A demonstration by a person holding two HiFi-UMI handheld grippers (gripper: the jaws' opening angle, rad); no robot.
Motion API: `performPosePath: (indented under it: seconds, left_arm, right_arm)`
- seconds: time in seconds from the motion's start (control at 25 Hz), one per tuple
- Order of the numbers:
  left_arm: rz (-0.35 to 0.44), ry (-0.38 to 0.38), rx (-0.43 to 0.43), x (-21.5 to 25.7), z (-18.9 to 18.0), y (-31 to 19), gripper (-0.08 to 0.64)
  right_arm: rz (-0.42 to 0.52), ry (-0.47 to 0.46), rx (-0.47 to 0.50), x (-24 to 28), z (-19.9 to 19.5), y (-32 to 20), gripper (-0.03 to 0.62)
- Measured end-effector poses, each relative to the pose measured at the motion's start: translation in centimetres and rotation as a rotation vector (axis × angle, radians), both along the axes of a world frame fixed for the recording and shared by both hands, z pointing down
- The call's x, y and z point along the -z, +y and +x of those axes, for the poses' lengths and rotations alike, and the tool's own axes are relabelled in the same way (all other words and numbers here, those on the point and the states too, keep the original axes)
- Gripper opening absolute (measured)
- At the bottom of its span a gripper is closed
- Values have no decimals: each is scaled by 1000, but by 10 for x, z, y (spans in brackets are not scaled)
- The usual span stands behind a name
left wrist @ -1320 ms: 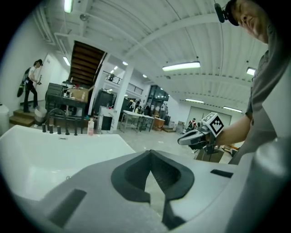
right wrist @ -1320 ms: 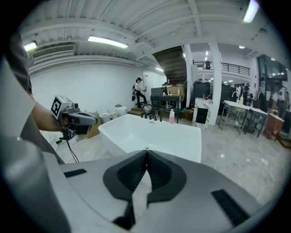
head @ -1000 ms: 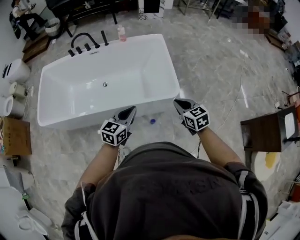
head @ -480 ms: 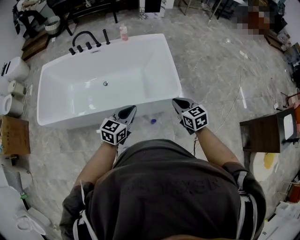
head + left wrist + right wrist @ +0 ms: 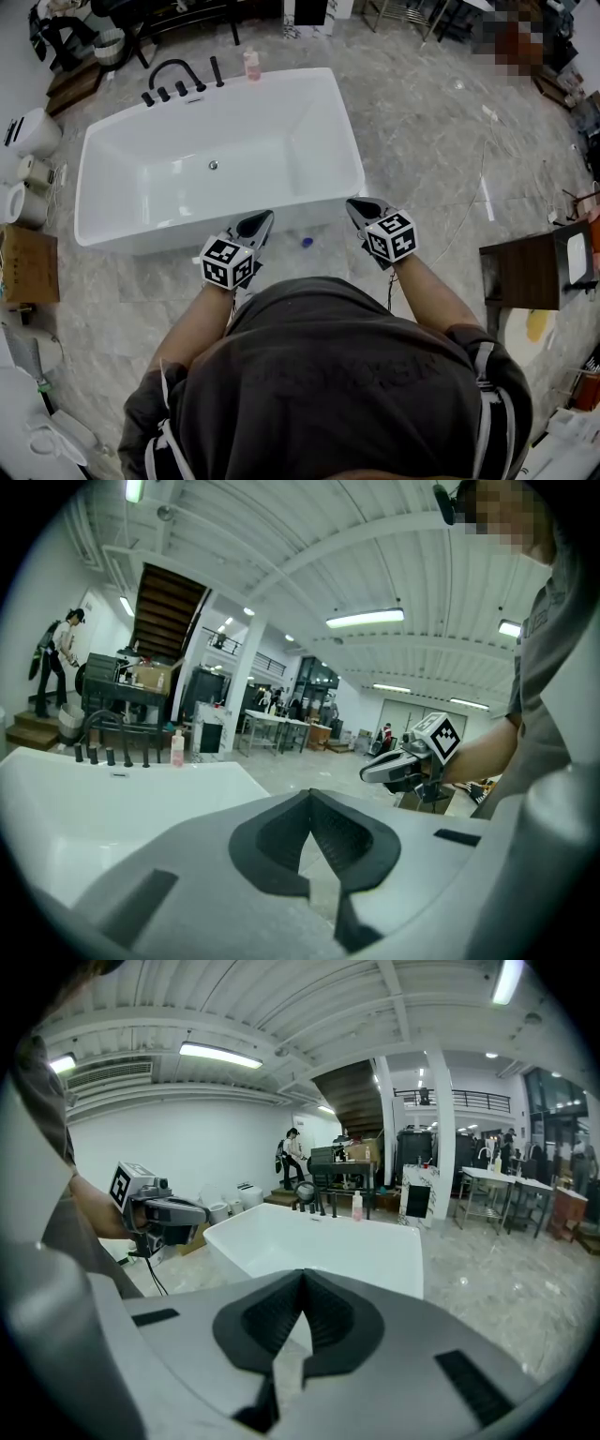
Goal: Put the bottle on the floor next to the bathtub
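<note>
A small pink bottle (image 5: 250, 64) stands at the far end of the white bathtub (image 5: 345, 141), beside the black taps; whether it rests on the rim or just behind it I cannot tell. The bottle shows in the left gripper view (image 5: 177, 747) and the right gripper view (image 5: 357, 1206), far beyond both sets of jaws. My left gripper (image 5: 260, 223) hovers at the tub's near side, shut and empty. To its right, my right gripper (image 5: 358, 205) hangs near the tub's near right corner, also shut with nothing in it. Each gripper's tips meet in its own view (image 5: 310, 794) (image 5: 302, 1274).
Black taps (image 5: 173, 84) rise at the tub's far end. A small blue thing (image 5: 307, 242) lies on the marble floor between the grippers. White toilets (image 5: 30, 141) and a cardboard box (image 5: 30, 272) line the left, and a brown cabinet (image 5: 523, 270) stands at the right. A person (image 5: 292, 1157) stands far behind the tub.
Both grippers keep their places and stay shut. Only the head view has shifted slightly.
</note>
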State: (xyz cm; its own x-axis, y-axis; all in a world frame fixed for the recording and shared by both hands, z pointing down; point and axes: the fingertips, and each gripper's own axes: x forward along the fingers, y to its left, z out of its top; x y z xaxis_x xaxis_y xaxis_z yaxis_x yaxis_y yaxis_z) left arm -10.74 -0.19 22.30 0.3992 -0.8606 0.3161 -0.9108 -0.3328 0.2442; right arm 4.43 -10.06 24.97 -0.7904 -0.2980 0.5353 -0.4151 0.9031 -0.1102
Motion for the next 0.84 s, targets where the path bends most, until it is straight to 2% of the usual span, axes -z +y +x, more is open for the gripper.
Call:
performPosePath:
  seconds: [0.84]
  left_arm:
    - [-6,15,10,-2,-3,10,5]
  right_arm:
    - [5,25,30,-2,-1,10,-9]
